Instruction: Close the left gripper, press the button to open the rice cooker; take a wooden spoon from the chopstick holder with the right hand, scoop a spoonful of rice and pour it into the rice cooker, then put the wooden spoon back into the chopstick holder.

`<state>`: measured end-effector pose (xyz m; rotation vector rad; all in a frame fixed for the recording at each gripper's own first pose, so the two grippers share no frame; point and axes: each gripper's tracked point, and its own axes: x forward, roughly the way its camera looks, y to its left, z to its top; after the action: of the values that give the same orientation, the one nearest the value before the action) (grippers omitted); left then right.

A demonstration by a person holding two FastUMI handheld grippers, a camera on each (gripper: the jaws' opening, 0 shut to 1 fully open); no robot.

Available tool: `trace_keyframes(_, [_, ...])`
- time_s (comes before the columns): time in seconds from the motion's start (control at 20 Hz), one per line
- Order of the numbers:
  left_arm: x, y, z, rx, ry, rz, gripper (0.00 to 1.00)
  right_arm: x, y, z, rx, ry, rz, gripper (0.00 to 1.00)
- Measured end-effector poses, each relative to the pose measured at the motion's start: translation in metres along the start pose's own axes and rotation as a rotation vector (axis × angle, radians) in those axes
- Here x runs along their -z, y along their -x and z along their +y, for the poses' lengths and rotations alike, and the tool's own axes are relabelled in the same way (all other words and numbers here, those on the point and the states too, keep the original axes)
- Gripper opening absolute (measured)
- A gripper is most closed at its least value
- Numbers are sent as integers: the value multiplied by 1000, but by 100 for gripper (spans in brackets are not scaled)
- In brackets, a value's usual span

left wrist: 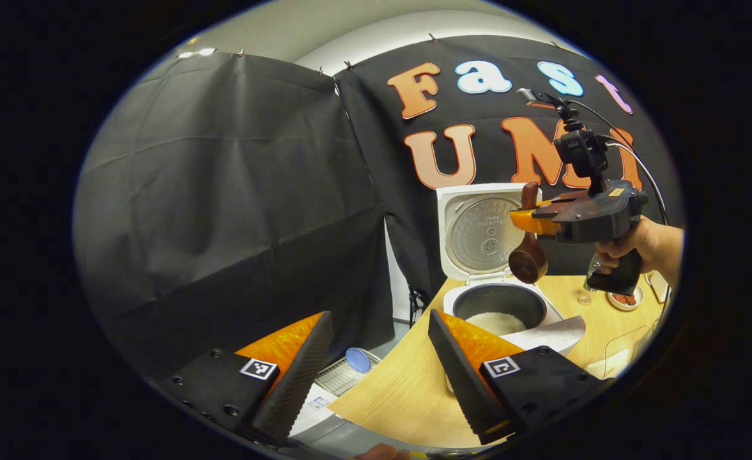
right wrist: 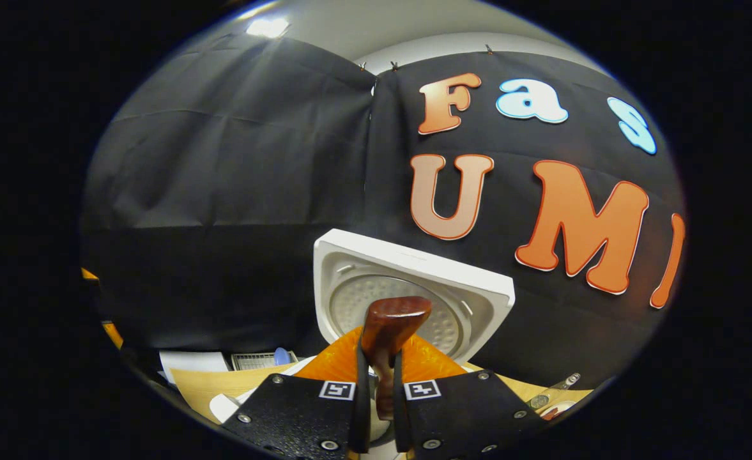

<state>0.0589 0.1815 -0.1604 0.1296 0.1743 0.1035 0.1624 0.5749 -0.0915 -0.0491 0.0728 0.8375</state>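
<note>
- Right tongs (left wrist: 524, 220) hang above the open rice cooker (left wrist: 500, 306), pinching the wooden spoon (left wrist: 528, 259) by its handle; in the right gripper view the handle sits squeezed between both fingers, its butt end poking up in front of the raised lid (right wrist: 414, 281).
- Spoon hangs nearly upright, bowl downward, just over the back rim of the pot and in front of the lid's inner plate. White rice (left wrist: 494, 321) already lies in the pot.
- Left tongs (left wrist: 379, 364) are spread wide and empty, hanging low by the near edge of the wooden surface (left wrist: 407, 390), well apart from the cooker.
- My read: the pour looks about done or finishing; whether any grains cling inside the spoon bowl, I can't tell.
- To do this step well: keep the bowl over the middle of the pot, not the rim, and let it drain before lifting away.
- Hold the pinch firm so the handle doesn't swivel.
- Clear the upright lid on the way out; a knock could drop it shut.
- The holder for the spoon's return isn't something I can pick out.
</note>
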Motion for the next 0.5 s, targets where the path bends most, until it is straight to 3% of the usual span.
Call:
trace_keyframes(0.1, [-1,0,-1,1,3,-3,96,1,5,-2,-14,-40,10,14])
trace_keyframes(0.3, [-6,1,-3,11,6,-24,100,-12,20,-18,-16,-206,14,14])
trace_keyframes(0.35, [-7,3,-4,6,-3,-27,96,-11,31,-25,-16,-248,16,14])
trace_keyframes(0.5, [-13,21,-25,20,36,-38,100,-12,75,-54,-8,-334,4,14])
